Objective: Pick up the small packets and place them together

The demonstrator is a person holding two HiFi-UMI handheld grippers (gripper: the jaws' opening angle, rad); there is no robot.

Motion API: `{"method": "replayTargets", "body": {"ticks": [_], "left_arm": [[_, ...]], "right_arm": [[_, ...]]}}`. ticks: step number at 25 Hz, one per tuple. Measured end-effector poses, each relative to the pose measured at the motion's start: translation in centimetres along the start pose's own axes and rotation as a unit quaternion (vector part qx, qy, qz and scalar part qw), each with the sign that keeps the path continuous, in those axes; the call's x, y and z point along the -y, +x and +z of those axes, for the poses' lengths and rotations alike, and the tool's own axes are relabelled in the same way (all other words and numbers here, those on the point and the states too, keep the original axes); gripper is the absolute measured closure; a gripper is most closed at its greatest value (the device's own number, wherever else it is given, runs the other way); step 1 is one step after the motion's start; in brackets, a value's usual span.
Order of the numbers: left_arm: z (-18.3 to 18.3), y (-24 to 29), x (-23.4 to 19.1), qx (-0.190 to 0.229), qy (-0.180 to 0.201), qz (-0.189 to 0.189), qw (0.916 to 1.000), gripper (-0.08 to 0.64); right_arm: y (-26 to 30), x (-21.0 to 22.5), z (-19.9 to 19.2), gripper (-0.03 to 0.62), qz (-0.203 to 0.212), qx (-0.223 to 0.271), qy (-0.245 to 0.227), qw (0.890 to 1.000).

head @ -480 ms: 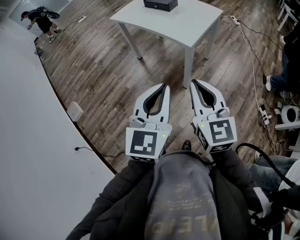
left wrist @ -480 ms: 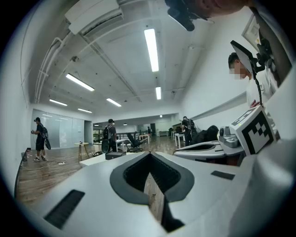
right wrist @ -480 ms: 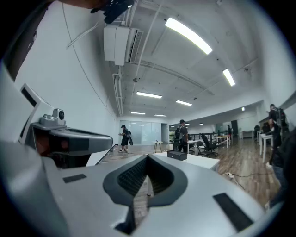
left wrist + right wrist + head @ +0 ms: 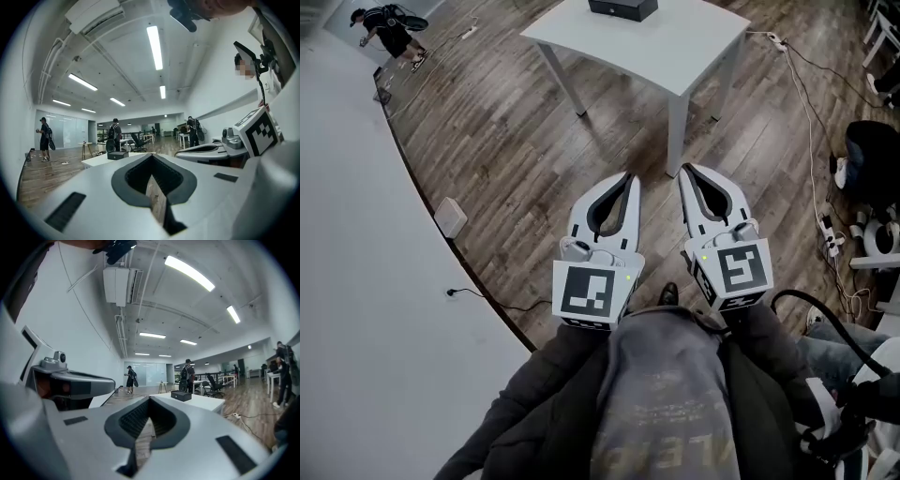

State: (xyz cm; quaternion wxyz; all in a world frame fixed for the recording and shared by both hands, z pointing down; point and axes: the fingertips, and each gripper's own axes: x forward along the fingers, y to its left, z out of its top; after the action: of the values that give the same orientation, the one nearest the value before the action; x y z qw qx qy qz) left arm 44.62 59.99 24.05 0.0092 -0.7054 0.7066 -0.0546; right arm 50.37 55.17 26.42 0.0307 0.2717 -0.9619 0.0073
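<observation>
Standing, left gripper (image 4: 627,176) and right gripper (image 4: 685,169) held close at my chest over the wood floor (image 4: 506,122). Both jaw pairs are pressed together, nothing in either. No small packets show in any view. The white table (image 4: 675,47) ahead carries only a black box (image 4: 622,8). Picking looks not yet begun. Next: find the packets, approach, open the jaws.

Side by side, the left gripper (image 4: 627,175) and right gripper (image 4: 686,169) point forward, closed, empty.
</observation>
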Motion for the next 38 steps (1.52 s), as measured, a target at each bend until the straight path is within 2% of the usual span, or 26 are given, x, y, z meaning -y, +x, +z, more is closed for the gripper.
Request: {"method": "replayTargets", "body": {"ticks": [6,11,20,38], "left_arm": [[-1.4,3.2,0.4,-0.028,-0.010,0.018,0.9994,0.560],[-1.9,3.2,-1.6,-0.039,-0.022,0.038,0.9983,0.560],[-3.3,4.3,-10.1,-0.035,-0.030,0.067,0.9967,0.559],[-4.4,10.0,-25.1,-0.031,-0.036,0.042,0.9980,0.560]], "right_arm": [[1.6,2.6,-0.7,0.588,0.034,0.007,0.031,0.999],[3.4,1.9,-1.2,0.588,0.048,-0.002,0.038,0.998],[10.9,-0.8,-1.6,0.586,0.061,-0.013,0.023,0.998],[26.7,-4.0,-0.5,0.588,0.042,-0.021,0.017,0.999]]}}
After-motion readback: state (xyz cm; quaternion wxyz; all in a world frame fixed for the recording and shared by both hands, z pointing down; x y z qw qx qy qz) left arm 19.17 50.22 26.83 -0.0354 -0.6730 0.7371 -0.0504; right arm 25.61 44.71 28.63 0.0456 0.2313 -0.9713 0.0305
